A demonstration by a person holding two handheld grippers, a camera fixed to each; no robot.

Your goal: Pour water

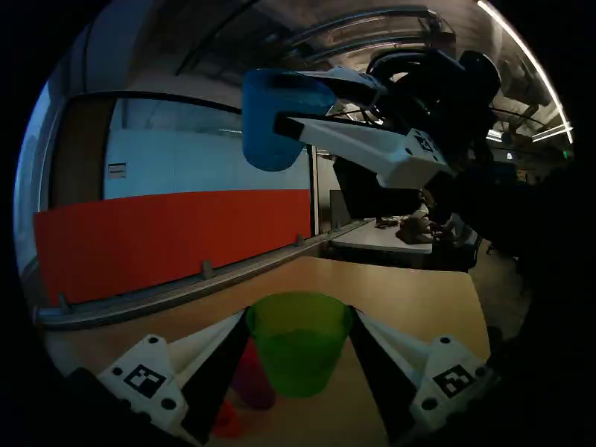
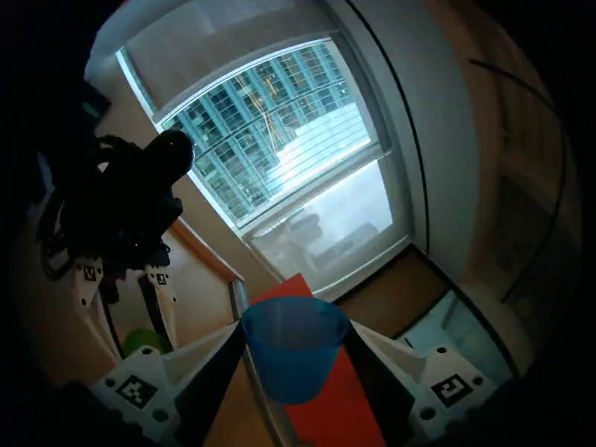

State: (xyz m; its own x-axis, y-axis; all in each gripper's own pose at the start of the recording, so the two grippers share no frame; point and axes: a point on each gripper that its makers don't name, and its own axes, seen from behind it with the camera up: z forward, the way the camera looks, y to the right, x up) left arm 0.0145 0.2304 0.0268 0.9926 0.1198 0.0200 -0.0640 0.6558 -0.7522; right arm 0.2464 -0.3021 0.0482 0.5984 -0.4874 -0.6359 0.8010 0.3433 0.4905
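Left claw (image 1: 298,322): my fingers clamp the green cup (image 1: 299,361), upright over the table (image 1: 417,290). Right claw (image 2: 295,333): fingers clamp the blue cup (image 2: 293,369), raised above the green one, apart.

Our left tongs (image 1: 298,320) sit at 6 o'clock in the left gripper view, both fingers pressed against a green cup (image 1: 298,365). Our right tongs (image 1: 287,104) reach in from 2 o'clock toward 12, higher up, with both fingers clamped on a blue cup (image 1: 268,127). In the right gripper view the left pair hangs at 9 o'clock.
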